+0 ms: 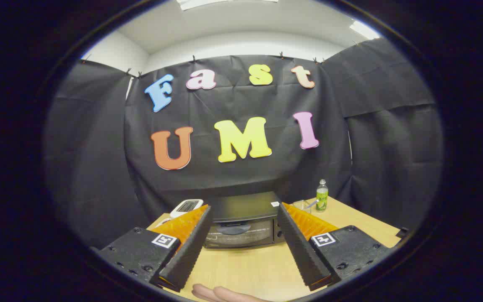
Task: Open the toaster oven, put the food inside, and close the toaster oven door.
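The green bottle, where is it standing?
In the gripper view the green bottle stands upright near the table's far edge, right of the toaster oven, beside a clear glass, beyond the open gripper.

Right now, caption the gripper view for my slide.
Open gripper frames the closed toaster oven on the table.

Bright, even light from ceiling panels (361, 29); sharp centre, heavy fisheye bending at edges, no glare.

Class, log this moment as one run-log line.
gripper: open, empty | toaster oven: shut, beyond fingers | bottle: upright, beside oven | stage: approach
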`<state>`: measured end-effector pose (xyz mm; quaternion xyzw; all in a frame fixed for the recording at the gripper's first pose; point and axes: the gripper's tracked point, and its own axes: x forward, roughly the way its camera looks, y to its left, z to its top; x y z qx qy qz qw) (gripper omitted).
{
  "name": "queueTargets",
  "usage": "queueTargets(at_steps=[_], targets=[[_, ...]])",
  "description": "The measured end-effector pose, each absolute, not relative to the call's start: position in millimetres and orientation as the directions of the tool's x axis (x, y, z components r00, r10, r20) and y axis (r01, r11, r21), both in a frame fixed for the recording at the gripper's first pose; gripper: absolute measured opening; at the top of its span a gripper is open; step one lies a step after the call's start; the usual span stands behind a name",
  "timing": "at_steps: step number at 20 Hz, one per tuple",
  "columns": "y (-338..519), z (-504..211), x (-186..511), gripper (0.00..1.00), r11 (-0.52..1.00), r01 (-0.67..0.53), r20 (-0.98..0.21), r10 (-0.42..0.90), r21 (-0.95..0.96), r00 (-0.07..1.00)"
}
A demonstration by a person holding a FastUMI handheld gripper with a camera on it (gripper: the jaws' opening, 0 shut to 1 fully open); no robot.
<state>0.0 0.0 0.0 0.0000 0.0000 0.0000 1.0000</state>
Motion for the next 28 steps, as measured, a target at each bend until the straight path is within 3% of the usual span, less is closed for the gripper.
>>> queueTargets(at_steps=[16,28], targets=[[-2,-1,0,1.0,0.999,-0.018,0.002,0.018,-0.045,1.0],[26,-55,93,1.0,0.99,-0.045,-0.014,0.043,-0.136,0.999]])
